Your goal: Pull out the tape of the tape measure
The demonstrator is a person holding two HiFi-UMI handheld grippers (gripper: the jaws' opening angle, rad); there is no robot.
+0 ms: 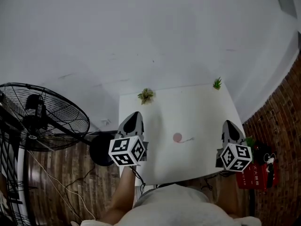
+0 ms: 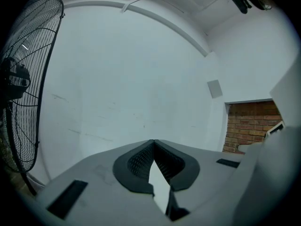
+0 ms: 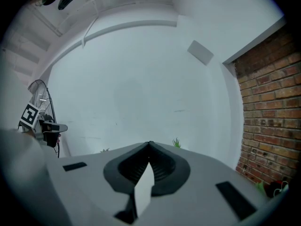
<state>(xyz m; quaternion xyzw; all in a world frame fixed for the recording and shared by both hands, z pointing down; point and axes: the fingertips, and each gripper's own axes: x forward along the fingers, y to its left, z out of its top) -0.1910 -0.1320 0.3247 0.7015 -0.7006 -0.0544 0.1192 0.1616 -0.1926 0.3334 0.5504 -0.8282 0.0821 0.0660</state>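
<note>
A small round pink tape measure (image 1: 177, 137) lies on the white table (image 1: 197, 112), with a short tab pointing right. My left gripper (image 1: 133, 117) hovers over the table's left edge, well left of the tape measure. Its jaws meet at the tips with nothing between them (image 2: 153, 141). My right gripper (image 1: 229, 124) hangs at the table's right edge, right of the tape measure. Its jaws also meet at the tips and are empty (image 3: 150, 143). Neither gripper view shows the tape measure.
Two small green plants (image 1: 146, 95) (image 1: 217, 83) stand at the table's far edge. A large black floor fan (image 1: 44, 117) stands left of the table. A brick wall (image 1: 282, 112) and a red bag (image 1: 258, 175) are on the right. A white wall lies ahead.
</note>
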